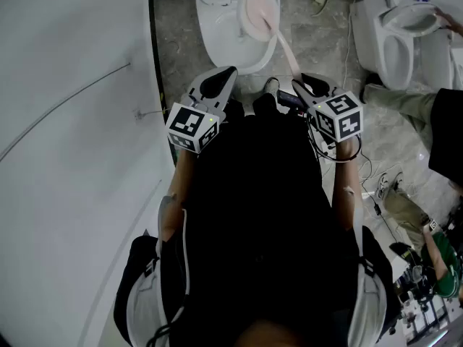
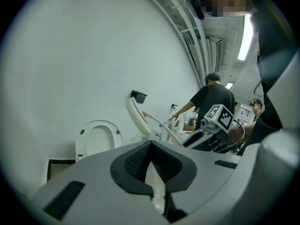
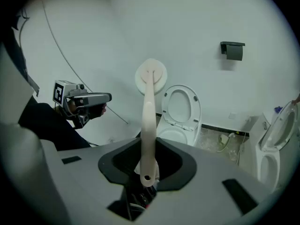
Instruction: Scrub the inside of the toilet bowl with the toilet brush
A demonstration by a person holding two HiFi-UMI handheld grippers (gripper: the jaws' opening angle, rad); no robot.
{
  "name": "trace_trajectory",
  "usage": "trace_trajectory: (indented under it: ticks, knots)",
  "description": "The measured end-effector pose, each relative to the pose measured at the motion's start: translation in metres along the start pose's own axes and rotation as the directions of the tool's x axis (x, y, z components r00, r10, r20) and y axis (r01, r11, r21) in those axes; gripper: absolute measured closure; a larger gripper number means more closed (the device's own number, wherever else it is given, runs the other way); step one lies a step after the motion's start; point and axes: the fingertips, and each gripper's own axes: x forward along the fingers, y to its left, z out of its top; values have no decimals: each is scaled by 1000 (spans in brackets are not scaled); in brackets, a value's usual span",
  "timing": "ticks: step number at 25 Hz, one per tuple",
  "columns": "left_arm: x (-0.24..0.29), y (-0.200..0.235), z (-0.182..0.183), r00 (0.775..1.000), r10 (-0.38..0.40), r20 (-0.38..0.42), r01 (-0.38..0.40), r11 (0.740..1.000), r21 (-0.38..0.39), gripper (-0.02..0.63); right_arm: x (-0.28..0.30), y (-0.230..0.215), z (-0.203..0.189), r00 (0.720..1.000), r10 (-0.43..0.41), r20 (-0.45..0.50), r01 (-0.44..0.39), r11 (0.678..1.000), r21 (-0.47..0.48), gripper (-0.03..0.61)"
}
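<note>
The white toilet (image 1: 221,31) stands ahead of me with its seat raised; in the right gripper view the toilet (image 3: 180,111) is beyond the jaws. My right gripper (image 1: 305,84) is shut on the handle of the pale pink toilet brush (image 1: 259,11), whose head hangs over the bowl. Seen from the right gripper (image 3: 149,146), the toilet brush (image 3: 148,111) points up, its round head against the wall. My left gripper (image 1: 223,76) hovers beside it, left of the handle, shut and holding nothing. The left gripper (image 2: 150,146) also sees the brush head (image 2: 136,114) and the raised toilet seat (image 2: 98,139).
A second toilet (image 1: 405,35) stands at the right with a person's hand on it. Cables (image 1: 380,186) lie on the marble floor. A white wall (image 1: 72,121) closes in on the left. A dark paper holder (image 3: 233,49) hangs on the wall. Another person (image 2: 211,100) stands behind.
</note>
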Motion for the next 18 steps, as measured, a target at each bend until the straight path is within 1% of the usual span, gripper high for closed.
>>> trace_trajectory:
  ticks: [3, 8, 18]
  knots:
    - [-1, -1, 1, 1000, 0, -2, 0, 1000, 4, 601, -1, 1, 0, 1000, 4, -3, -4, 1000, 1, 479]
    - [-4, -2, 0, 1000, 0, -4, 0, 1000, 0, 601, -1, 4, 2, 1000, 13, 13, -13, 999, 47, 477]
    - [-10, 0, -4, 1000, 0, -6, 0, 1000, 1, 601, 2, 8, 5, 1000, 13, 18, -14, 998, 57, 477]
